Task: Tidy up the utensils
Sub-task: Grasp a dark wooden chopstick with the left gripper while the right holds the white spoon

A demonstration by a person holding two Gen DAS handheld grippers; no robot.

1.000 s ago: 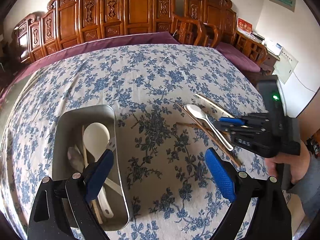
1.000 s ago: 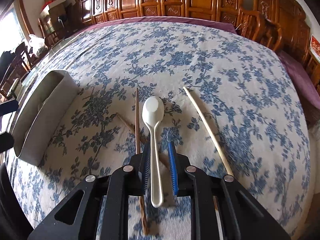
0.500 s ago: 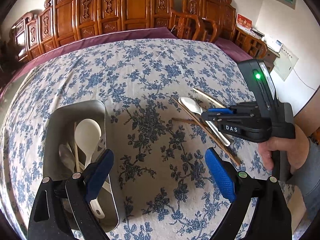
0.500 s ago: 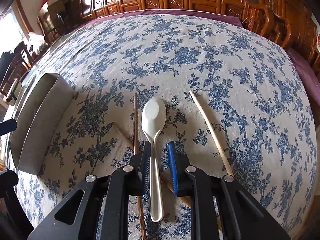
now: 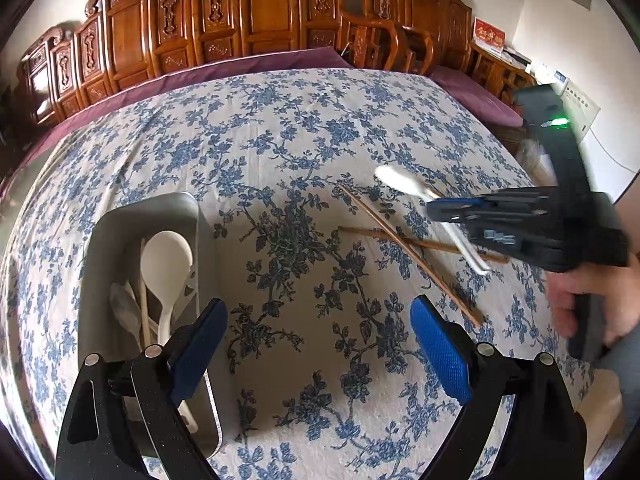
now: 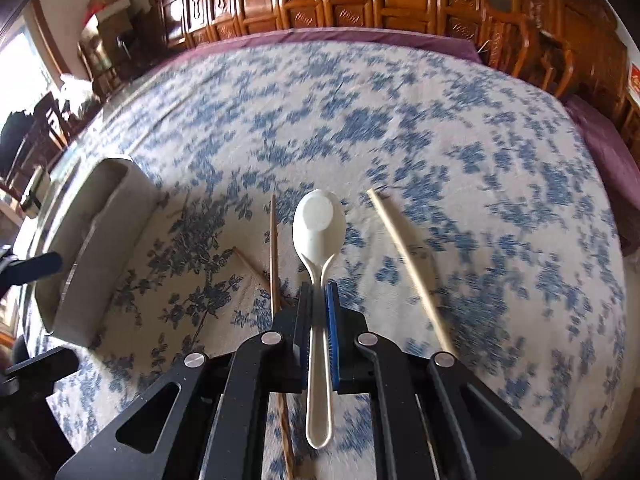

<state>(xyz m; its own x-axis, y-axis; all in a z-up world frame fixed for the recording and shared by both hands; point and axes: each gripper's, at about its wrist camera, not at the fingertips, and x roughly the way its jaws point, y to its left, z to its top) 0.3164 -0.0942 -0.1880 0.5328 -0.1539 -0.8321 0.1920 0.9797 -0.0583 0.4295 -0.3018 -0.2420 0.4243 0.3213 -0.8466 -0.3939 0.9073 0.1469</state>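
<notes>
Your right gripper (image 6: 319,300) was clamped on the handle of the white plastic spoon (image 6: 319,224), bowl pointing forward and handle end sticking back past the pads; in the left wrist view the spoon (image 5: 404,182) sat clear of the floral tablecloth (image 5: 304,140). Your left gripper (image 5: 318,340) was spread wide with nothing between its blue pads, hanging just beside the metal tray (image 5: 102,240). The tray held a large white spoon (image 5: 166,256), a smaller spoon and a pale chopstick. Two brown chopsticks (image 5: 404,246) lay crossed on the cloth below the right gripper (image 5: 436,210). A light chopstick (image 6: 408,264) lay apart to their right. The right wrist view was motion-blurred.
</notes>
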